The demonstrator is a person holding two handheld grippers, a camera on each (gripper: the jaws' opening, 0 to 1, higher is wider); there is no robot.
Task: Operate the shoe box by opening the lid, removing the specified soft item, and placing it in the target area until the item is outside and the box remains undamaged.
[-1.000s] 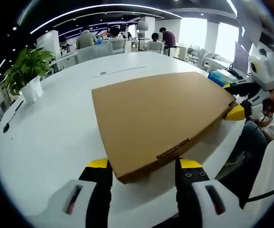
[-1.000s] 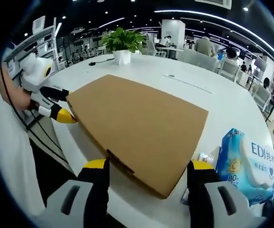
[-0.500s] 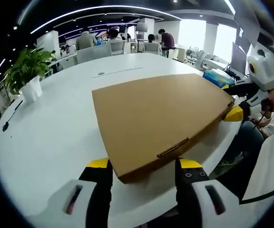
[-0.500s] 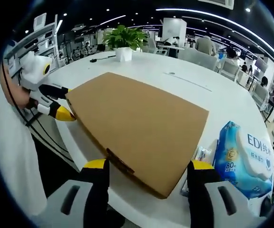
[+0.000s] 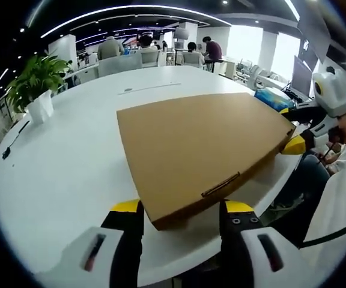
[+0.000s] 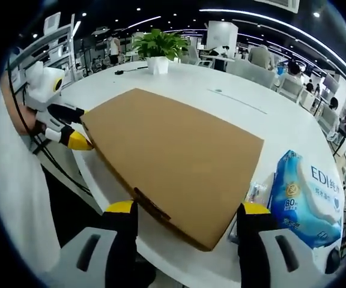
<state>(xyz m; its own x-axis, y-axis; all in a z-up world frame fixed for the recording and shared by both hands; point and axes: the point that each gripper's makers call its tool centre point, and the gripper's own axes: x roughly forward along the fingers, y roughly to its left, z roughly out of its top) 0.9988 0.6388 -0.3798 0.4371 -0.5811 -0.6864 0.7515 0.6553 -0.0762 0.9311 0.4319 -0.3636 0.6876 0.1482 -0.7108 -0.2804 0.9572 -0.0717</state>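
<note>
A flat brown cardboard shoe box lies on the white table with its lid shut; a tab slot shows on its near side. My left gripper is open, its yellow-tipped jaws straddling the box's near corner. At the opposite end, the right gripper is open around the far corner. In the right gripper view the same box fills the middle, the right gripper straddles its near edge, and the left gripper sits at the far left corner. The soft item is hidden.
A blue tissue pack lies beside the box, also seen as the blue pack. A potted plant stands on the table farther off. People sit at chairs behind the table. A white sleeve hangs at the table edge.
Both views have shifted slightly with the hands. The box stays shut and in place, and both grippers remain at its corners.
</note>
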